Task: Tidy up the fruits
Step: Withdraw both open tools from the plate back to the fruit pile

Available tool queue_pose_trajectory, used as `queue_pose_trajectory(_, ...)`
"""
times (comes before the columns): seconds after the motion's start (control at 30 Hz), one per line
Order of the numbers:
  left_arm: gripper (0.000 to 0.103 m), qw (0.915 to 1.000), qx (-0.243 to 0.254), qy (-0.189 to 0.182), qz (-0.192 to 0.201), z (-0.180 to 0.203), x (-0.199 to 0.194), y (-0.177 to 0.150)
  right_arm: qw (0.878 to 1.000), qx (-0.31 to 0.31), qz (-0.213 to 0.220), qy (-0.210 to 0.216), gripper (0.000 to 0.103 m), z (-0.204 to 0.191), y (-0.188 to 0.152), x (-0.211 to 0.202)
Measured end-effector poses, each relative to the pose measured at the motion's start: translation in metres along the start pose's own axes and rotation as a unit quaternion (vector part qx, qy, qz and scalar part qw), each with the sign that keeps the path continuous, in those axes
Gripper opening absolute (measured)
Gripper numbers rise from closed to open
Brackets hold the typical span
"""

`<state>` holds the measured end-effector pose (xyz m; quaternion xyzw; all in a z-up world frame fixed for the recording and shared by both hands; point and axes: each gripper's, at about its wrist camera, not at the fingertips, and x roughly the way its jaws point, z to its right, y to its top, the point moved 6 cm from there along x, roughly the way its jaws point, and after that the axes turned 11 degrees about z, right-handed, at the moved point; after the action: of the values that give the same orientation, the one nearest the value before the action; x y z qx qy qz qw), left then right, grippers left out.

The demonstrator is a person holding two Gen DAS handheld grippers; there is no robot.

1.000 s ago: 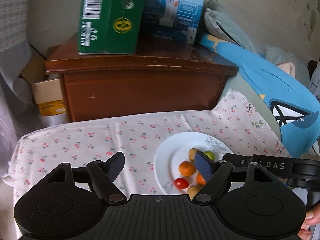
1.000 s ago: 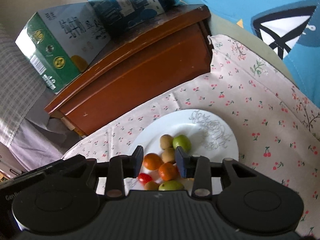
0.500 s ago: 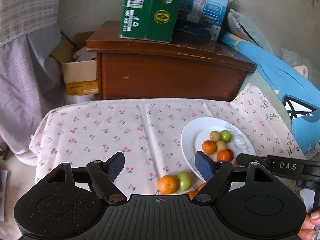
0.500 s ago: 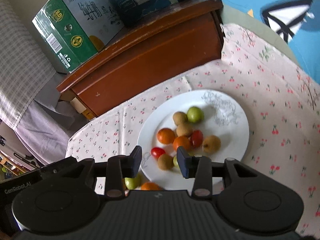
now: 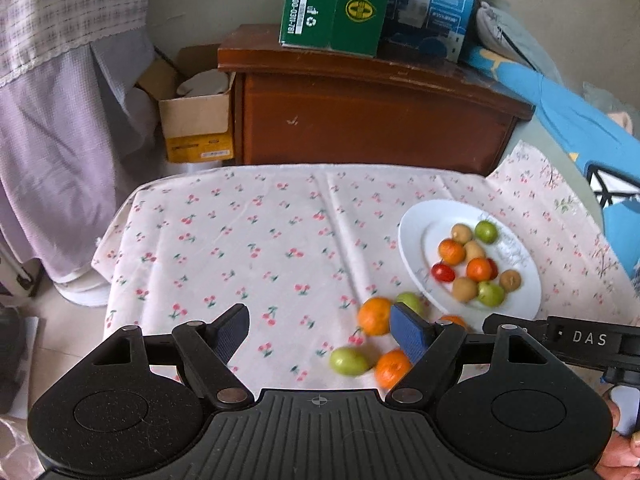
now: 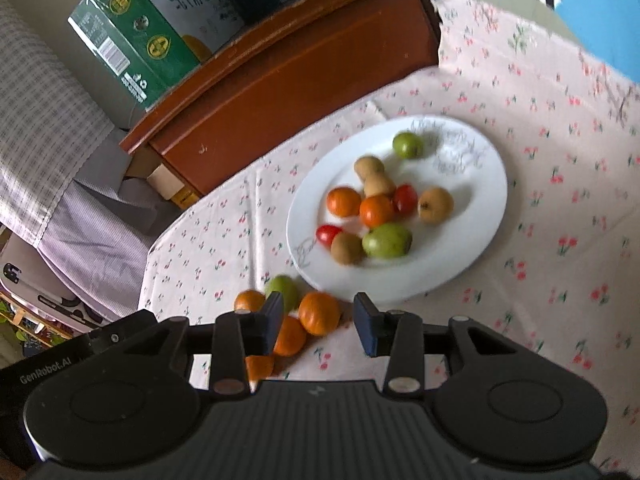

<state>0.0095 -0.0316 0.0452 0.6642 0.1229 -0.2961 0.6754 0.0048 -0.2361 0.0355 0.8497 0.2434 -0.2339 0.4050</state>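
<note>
Both grippers empty: left gripper (image 5: 318, 334) wide open, right gripper (image 6: 319, 320) half open. Loose oranges (image 6: 319, 313) lie by plate (image 6: 472, 256) near edge. Centre one orange between fingers before closing.

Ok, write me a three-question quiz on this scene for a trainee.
1. True or false: an orange lies on the cloth, off the plate.
2. Fill in: the plate holds ___ red tomatoes.
3. The left gripper is: A) open and empty; B) shut and empty; C) shut on a tomato.

Key: 1 true; 2 two; 3 A.
</note>
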Motion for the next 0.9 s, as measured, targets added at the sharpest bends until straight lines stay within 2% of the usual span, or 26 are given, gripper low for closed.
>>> queue_pose_trajectory(0.13, 0.078, 0.9995, 0.03, 0.012, 0.0, -0.003, 0.0, -0.009, 1.0, -0.009, -0.009, 0.0, 0.04, -0.002, -0.012, 0.008)
queue_pose_trajectory(0.3, 0.078, 0.9995, 0.017, 0.012, -0.022, -0.008, 0.008, -0.023, 1.0, -0.006, -0.009, 0.001, 0.04, -0.003, -0.019, 0.02)
queue_pose_trajectory(0.43, 0.078, 0.9993, 0.027, 0.011, -0.021, -0.007, 0.01, -0.029, 1.0, -0.002, -0.009, -0.004, 0.04, -0.001, -0.021, 0.03)
queue_pose_trajectory(0.7, 0.075, 0.9992, 0.026, 0.0, -0.03, -0.005, 0.017, -0.036, 1.0, 0.009, 0.0, -0.004, 0.032, 0.0, -0.023, 0.041)
queue_pose_trajectory(0.77, 0.075, 0.9991, 0.028, -0.004, -0.032, -0.004, 0.019, -0.038, 1.0, 0.002, 0.002, -0.004, 0.025, -0.002, -0.023, 0.042)
queue_pose_trajectory(0.9, 0.071, 0.9988, 0.035, -0.014, -0.032, 0.001, 0.021, -0.042, 1.0, -0.003, -0.003, -0.003, 0.024, -0.002, -0.023, 0.041)
